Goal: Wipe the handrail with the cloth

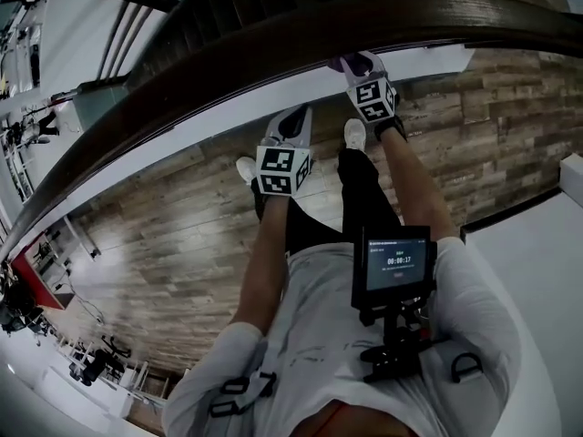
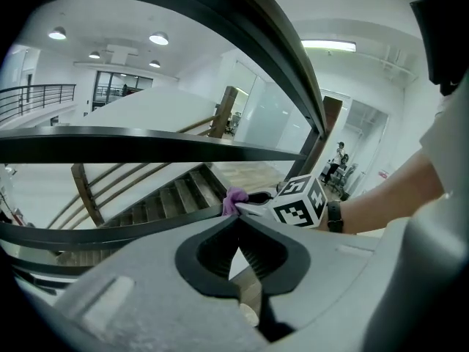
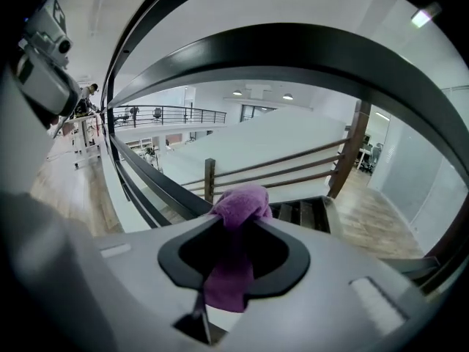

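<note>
Writing: I see only square black-white codes on tool cubes. Chest screen (image 1: 394,262) at 5 o'clock shows digits too small for me to read.

Right tool (image 1: 352,63) at 12 o'clock, jaws clamped on purple cloth (image 3: 238,204). Cloth sits at near edge of dark wooden handrail (image 1: 228,62); contact unclear.

Left tool (image 2: 236,218) jaws closed, nothing between, just at 7 o'clock of right tool, below rail.

Wood-plank floor (image 1: 182,244) underneath. Stairs (image 2: 168,196) beyond rail. White walls, ceiling lights (image 2: 158,39).

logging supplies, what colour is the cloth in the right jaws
Purple cloth; the right gripper view shows it best.
</note>
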A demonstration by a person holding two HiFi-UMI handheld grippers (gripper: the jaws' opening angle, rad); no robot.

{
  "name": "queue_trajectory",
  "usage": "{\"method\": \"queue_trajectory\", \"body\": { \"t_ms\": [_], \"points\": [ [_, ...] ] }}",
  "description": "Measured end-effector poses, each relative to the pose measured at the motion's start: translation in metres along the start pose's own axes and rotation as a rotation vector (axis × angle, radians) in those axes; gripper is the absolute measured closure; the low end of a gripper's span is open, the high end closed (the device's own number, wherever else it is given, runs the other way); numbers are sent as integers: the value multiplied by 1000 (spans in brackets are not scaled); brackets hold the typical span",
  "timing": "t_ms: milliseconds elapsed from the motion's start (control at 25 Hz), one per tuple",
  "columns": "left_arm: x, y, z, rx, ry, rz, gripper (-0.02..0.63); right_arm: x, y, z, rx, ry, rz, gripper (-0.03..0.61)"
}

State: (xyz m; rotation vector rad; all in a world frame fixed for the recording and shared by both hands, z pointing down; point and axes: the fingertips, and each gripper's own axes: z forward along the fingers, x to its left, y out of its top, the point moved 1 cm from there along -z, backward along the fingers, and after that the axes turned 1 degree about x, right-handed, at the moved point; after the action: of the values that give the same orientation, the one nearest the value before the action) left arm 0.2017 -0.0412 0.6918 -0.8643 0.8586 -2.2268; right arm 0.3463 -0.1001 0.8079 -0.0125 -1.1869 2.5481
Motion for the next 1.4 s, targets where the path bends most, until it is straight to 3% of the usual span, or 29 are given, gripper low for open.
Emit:
{"method": "queue_trajectory", "body": {
  "t_ms": [120,320,720,960,1080,1280,1400],
  "points": [
    [-18,11,28,-9,-25,20,612,-41,-15,-11,4,-40,20,492],
    [-49,27,63,-16,-60,43,612,-128,-45,-36,-7,-156,202,497],
    [-135,45,158,6,-169,121,612,-275,-121,-72,17,-342,338,497],
    [-153,53,158,12,-215,164,612,-315,-122,-82,34,-421,349,497],
    [-161,54,155,14,-230,165,612,-336,-123,-89,37,-459,410,497],
    [-162,55,149,25,-226,168,612,-374,-135,-105,76,-576,481,500],
    [-161,57,142,23,-214,204,612,-381,-143,-109,120,-589,470,500]
  ]
}}
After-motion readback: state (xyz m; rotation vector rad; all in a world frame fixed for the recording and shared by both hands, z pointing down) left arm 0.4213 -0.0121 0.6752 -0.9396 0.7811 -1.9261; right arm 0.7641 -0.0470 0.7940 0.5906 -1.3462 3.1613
